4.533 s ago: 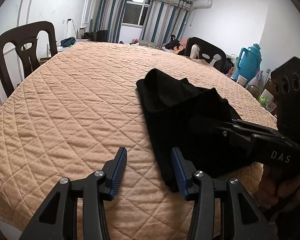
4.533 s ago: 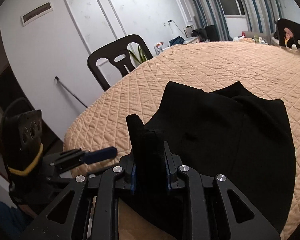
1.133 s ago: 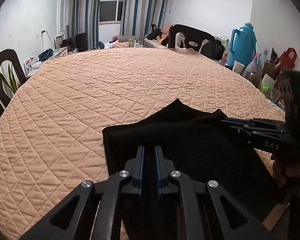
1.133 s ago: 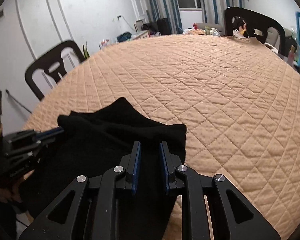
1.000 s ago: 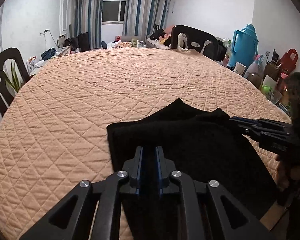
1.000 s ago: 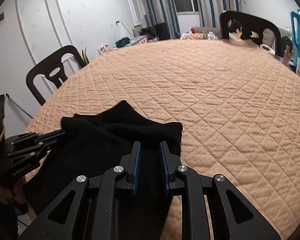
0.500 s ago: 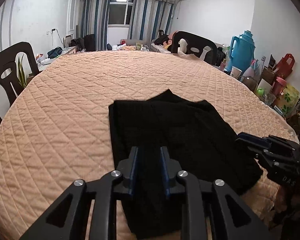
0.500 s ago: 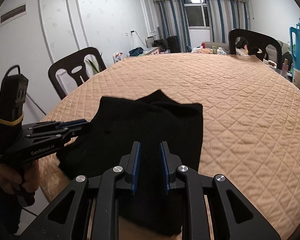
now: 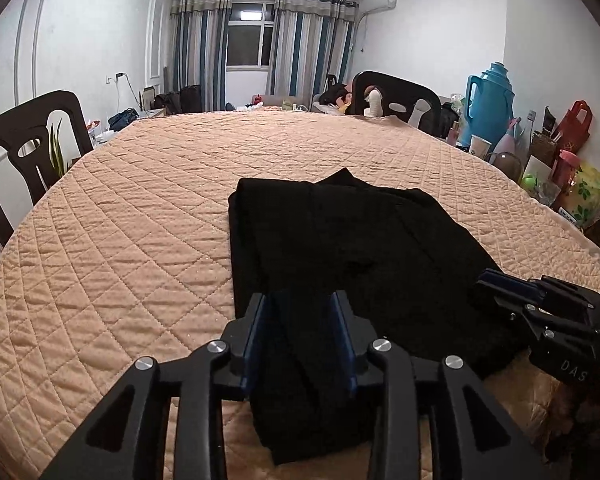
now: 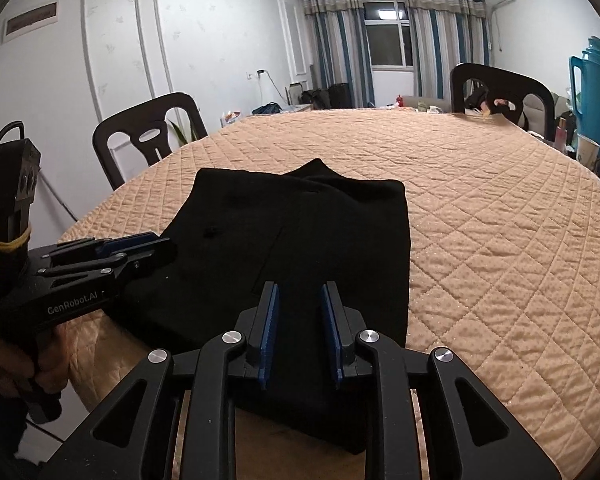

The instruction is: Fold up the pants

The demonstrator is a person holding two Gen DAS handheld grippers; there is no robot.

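Note:
The black pants (image 9: pixel 340 248) lie folded and flat near the front edge of the round table, whose quilted tan cover (image 9: pixel 140 208) spreads around them. They also show in the right wrist view (image 10: pixel 308 232). My left gripper (image 9: pixel 300 304) is open, its jaws apart over the near left part of the pants. My right gripper (image 10: pixel 302 296) is open over the near right part. Each gripper shows in the other's view: the right one (image 9: pixel 500 284) and the left one (image 10: pixel 152 246).
Dark chairs stand at the left (image 9: pixel 24 140) and far side (image 9: pixel 396 96) of the table. A blue thermos jug (image 9: pixel 492 100), cups and bags crowd a shelf at the right. Curtains and a window are at the back.
Both grippers have opened and let go of the pants. They have drawn back toward the table's front edge, and the pants now lie flat.

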